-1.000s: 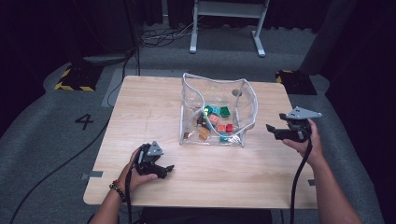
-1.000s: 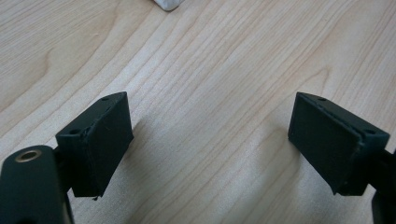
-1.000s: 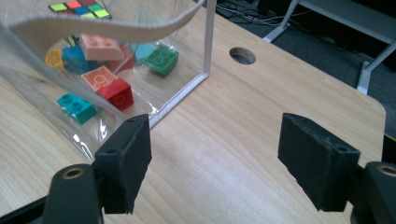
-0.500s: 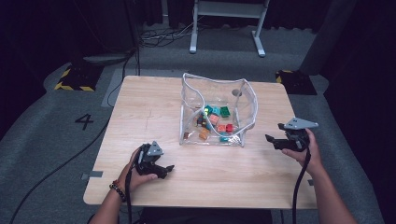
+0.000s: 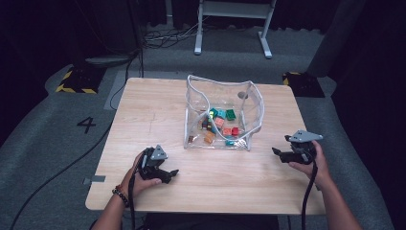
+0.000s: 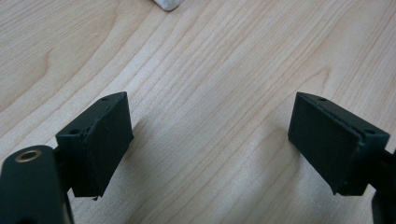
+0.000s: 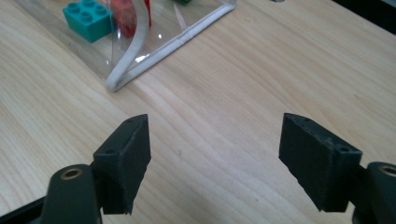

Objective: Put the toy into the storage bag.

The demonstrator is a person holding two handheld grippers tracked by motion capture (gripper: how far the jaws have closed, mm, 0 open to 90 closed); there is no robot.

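While both rest near the clear bag, left gripper and right gripper gape wide (holding nothing).

Two handheld black grippers at a wooden table: the left gripper, nearest the table's front edge, carries a grey three-cornered plate on top, as does the right gripper by the table's right edge. A black cable trails from each toward that front edge. Each has flat, rectangular black jaw pads with small screw holes and a brass-coloured fitting at the base. The left wrist wears a dark beaded bracelet; both forearms are bare of sleeves.
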